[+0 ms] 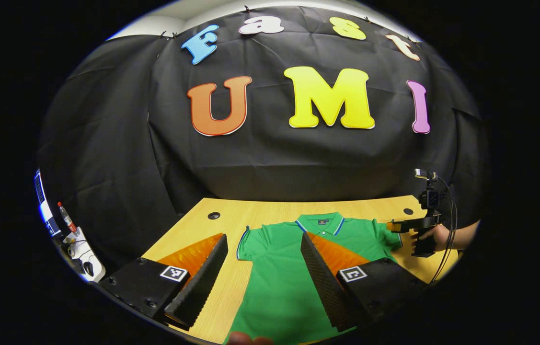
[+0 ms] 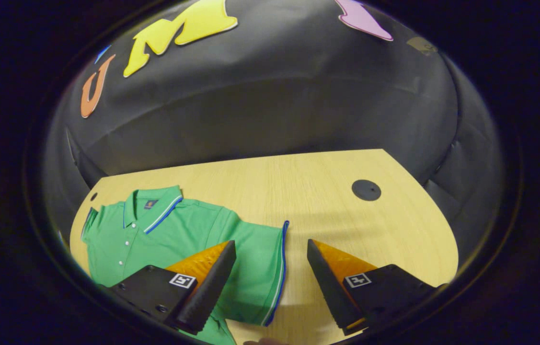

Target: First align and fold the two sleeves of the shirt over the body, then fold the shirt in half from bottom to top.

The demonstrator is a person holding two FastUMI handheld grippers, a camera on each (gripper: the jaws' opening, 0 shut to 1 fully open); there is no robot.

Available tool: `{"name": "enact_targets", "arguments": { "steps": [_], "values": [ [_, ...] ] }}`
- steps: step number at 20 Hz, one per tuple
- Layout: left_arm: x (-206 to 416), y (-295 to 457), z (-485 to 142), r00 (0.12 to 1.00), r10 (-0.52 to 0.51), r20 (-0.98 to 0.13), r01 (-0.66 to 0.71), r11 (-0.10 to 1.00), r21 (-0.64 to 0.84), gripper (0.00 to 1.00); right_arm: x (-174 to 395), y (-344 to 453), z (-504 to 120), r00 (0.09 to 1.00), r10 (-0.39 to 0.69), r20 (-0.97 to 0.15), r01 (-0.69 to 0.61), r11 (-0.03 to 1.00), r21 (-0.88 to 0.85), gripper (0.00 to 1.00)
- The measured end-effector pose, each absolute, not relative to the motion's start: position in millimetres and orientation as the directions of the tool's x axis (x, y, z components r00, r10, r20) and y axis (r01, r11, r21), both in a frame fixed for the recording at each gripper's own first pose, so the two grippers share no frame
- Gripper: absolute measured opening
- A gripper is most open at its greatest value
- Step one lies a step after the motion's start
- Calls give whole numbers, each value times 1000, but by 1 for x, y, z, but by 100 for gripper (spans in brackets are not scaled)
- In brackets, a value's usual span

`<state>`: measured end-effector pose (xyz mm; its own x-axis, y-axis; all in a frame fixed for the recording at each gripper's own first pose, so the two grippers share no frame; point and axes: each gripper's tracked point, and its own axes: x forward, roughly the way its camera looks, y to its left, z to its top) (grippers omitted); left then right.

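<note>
A green polo shirt point(image 1: 279, 282) with blue-trimmed collar and sleeves lies flat, front up, on the wooden table point(image 1: 231, 215), collar toward the wall. My left gripper point(image 1: 264, 242) is open, hovering over the shirt's left sleeve point(image 1: 248, 242) and chest. In the left gripper view the right gripper point(image 1: 396, 226), held by a hand, reaches the shirt's far sleeve. In the right gripper view the shirt point(image 2: 164, 235) lies at left, and my right gripper point(image 2: 272, 249) is open, its fingers straddling the blue-trimmed sleeve edge point(image 2: 281, 258).
The table point(image 2: 327, 211) has round cable holes point(image 2: 366, 189) point(image 1: 213, 215). A small white shelf with a bottle point(image 1: 66, 218) and clutter stands off the table's left. Black cloth walls the booth behind the table.
</note>
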<state>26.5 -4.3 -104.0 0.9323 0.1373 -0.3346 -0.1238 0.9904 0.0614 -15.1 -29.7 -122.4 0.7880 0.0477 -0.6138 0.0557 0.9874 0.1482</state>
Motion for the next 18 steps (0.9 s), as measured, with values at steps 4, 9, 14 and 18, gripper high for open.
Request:
{"name": "enact_targets", "arguments": {
  "steps": [4, 9, 14, 18],
  "values": [
    [25, -6, -109, 928, 142, -345, -125, 990, 71, 99, -16, -21, -130, 773, 71, -631, 49, 984, 171, 94],
    [20, -5, -113, 921, 149, -361, -133, 989, 70, 99, -6, -28, -130, 786, 21, -617, 84, 986, 141, 53],
    [17, -3, -117, 915, 157, -371, -139, 988, 73, 99, -5, -36, -132, 772, -58, -633, 135, 988, 75, 5],
    [13, 0, -119, 914, 161, -372, -144, 987, 72, 99, -7, -35, -130, 766, -56, -641, 147, 985, 89, 5]
  ]
}}
